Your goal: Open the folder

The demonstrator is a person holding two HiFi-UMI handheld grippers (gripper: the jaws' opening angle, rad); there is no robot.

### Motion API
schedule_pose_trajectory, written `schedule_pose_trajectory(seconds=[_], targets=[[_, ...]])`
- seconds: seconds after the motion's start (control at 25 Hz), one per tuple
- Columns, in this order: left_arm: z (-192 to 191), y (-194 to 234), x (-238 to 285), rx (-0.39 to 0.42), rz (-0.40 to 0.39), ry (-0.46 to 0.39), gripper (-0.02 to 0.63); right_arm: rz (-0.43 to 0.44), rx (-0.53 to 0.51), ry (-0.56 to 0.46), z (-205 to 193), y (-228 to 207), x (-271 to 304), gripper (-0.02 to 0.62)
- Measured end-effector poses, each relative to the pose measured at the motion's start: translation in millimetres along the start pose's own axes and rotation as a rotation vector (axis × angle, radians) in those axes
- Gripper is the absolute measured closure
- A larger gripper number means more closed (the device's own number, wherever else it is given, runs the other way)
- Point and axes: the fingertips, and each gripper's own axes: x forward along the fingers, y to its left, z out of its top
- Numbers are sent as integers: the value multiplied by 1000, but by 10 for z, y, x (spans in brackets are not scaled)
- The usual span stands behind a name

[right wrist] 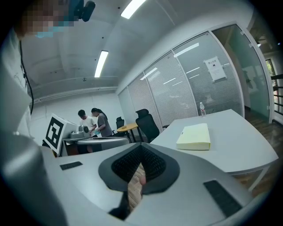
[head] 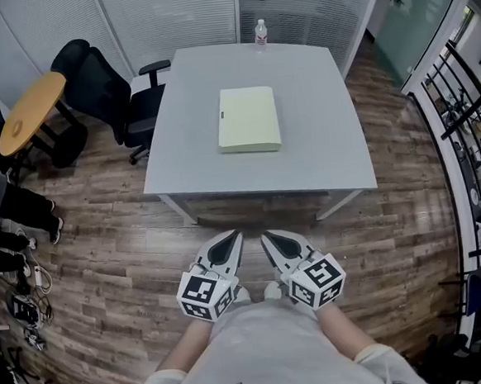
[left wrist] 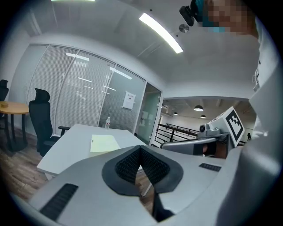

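Left hand-held gripper (head: 230,242) and right hand-held gripper (head: 271,241), closed on nothing, well short of the desk (head: 320,148).
Folder (head: 248,118) is seen shut at mid-desk; nothing is judged done, reach and opening remain.

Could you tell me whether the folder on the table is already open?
No, the pale yellow folder lies flat and closed on the grey table.

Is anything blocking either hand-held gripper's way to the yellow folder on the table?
Nothing visible does. The folder lies alone on the table; a water bottle stands at the far edge, beyond it. The left hand-held gripper and right hand-held gripper hang over floor, short of the near edge.
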Motion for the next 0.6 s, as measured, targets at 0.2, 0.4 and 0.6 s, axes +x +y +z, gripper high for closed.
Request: schedule_pose_trajectory(seconds=[0.2, 0.4, 0.6], targets=[[32, 131, -104, -4, -9, -14, 597, -4, -28, -11, 13, 120, 104, 575], [14, 204, -187, 5, -29, -17, 597, -9, -41, -16, -14, 232, 165, 575], [-35, 269, -238, 6, -42, -5, 597, -36, -47, -8, -67, 243, 177, 575]])
